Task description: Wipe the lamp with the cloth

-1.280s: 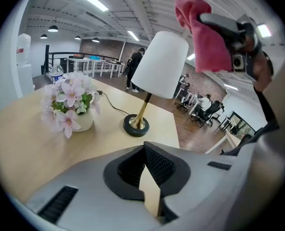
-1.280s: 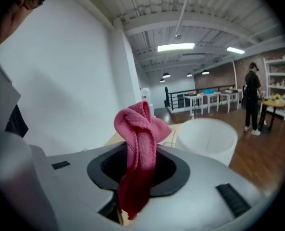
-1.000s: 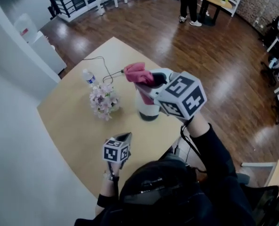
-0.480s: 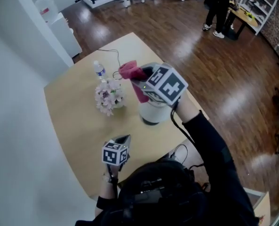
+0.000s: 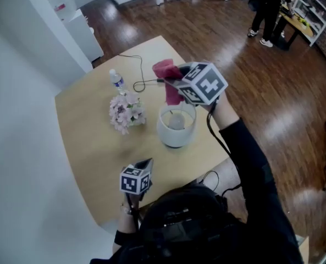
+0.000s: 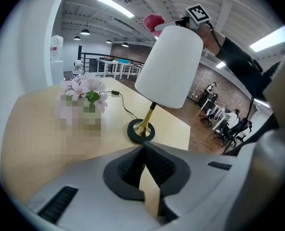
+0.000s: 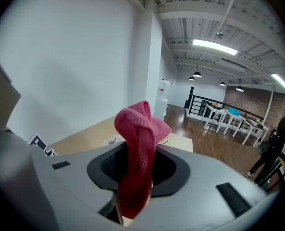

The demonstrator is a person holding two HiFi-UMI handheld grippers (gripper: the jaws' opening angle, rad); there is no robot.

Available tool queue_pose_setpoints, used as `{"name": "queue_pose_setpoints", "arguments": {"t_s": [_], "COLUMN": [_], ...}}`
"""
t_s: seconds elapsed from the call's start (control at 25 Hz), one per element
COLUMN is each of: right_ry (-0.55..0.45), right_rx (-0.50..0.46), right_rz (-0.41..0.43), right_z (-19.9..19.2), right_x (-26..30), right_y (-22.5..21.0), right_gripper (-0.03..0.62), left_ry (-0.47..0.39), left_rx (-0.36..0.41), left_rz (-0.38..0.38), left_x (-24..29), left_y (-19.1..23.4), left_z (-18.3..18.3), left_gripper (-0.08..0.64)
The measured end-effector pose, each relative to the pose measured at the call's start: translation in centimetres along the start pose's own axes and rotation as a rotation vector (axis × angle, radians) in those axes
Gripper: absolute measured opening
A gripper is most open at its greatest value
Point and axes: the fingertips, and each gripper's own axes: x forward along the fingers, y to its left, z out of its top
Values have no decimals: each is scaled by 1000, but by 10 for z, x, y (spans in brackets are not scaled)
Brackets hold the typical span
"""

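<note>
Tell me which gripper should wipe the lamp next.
Right. The right gripper is shut on the cloth just above the lamp; the left gripper is shut, empty and farther from it.

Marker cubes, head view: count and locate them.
2. One marker cube on the left gripper, near the table's near edge; the other on the right gripper holding the cloth, by the lamp.

We read no legible text anywhere; the water bottle (image 5: 116,81) label may carry print, but it appears too small.
</note>
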Motion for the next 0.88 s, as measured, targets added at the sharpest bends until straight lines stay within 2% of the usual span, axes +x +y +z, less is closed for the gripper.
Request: {"name": "queue_pose_setpoints", "arguments": {"t_s": [0.28, 0.52, 0.72, 0.88], "right_ry": [-27, -81, -153, -187], "right_rx": [54, 102, 168, 222], "right_rz": [8, 70, 105, 123], "right_z": [-31, -57, -68, -75], "right_x": [-39, -65, -87, -104], "right_y": [-19, 6, 25, 37], "right_gripper": [118, 118, 118, 118], "left_ry": [36, 74, 109, 146], "left_rx": [25, 45, 16, 43], "left_rz": [1, -7, -12, -43], "left_x": [15, 31, 39, 41], "left_y": [-26, -52, -69, -79], "left_z": [4, 5, -4, -15], "left_gripper": [0, 0, 0, 0]}}
